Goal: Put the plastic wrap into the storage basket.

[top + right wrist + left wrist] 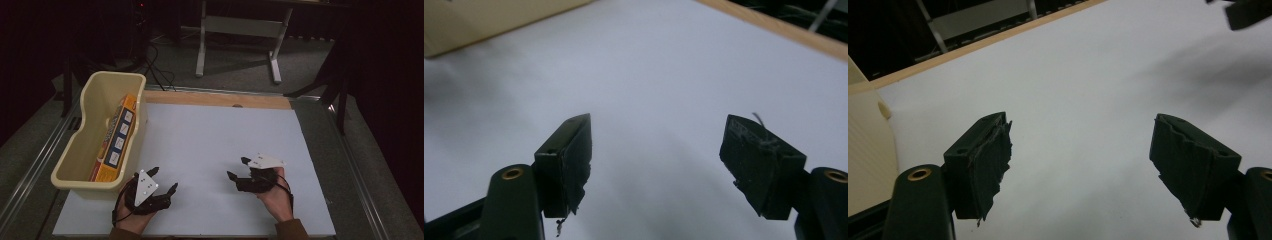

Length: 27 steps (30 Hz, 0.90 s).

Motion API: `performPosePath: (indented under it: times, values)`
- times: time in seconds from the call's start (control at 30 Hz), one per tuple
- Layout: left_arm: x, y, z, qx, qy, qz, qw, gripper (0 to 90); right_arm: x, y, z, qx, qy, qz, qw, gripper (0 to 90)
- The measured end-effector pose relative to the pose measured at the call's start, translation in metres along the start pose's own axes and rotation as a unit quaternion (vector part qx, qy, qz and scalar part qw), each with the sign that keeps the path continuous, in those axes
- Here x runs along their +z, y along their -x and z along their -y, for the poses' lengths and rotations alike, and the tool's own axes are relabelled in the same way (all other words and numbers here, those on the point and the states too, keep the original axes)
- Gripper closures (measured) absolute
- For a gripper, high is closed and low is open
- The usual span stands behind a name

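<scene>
My left gripper (164, 178) rests near the front left of the white board (215, 135), just right of a cream plastic tub (75, 150). Its jaws stand wide apart with nothing between them (1083, 150). My right gripper (237, 168) is held at the front right, pointing left toward the middle of the board, jaws open and empty (656, 150). An orange and blue box (117, 140) lies on its long edge inside the tub, leaning on the right wall. In the left gripper view the tub (868, 150) is at the left edge and the right gripper (1248, 12) is at the top right.
A wooden strip (215, 99) borders the board's far edge. Behind the table stands a white metal frame (235, 27) on the grey floor, with cables (160, 75) nearby. The tub's wall (484, 20) shows at the top left of the right gripper view.
</scene>
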<state>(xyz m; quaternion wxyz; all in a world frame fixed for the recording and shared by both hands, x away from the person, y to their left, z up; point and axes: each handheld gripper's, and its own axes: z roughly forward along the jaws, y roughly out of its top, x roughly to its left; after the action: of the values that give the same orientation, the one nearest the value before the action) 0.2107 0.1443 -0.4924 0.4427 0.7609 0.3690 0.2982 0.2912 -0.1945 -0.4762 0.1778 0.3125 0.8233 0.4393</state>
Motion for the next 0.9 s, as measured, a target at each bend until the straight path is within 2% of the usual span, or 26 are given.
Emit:
performPosePath:
  times: [0.23, 0.33, 0.47, 0.63, 0.9]
  values:
    - [0.001, 0.0, -0.001, -0.001, -0.001, 0.002, 1.0, 24.0, -0.027, 0.015, 0.038, 0.028, 0.011, 0.024, 0.9993, 28.3]
    - [0.001, 0.001, -0.001, -0.002, -0.002, 0.007, 1.0, 23.8, -0.035, 0.021, 0.045, 0.046, 0.017, 0.03, 0.9983, 27.6]
    - [0.001, 0.002, -0.001, -0.003, -0.004, 0.011, 0.9999, 23.2, -0.046, 0.027, 0.046, 0.071, 0.046, 0.032, 0.9959, 23.9]
    - [0.001, 0.001, -0.001, -0.007, -0.005, 0.013, 0.9999, 22.3, -0.048, 0.029, 0.047, 0.057, 0.033, 0.053, 0.9964, 17.1]
    - [0.001, 0.0, 0.0, -0.015, -0.009, 0.015, 0.9997, 22.1, -0.048, 0.033, 0.049, 0.044, 0.017, 0.062, 0.997, 14.6]
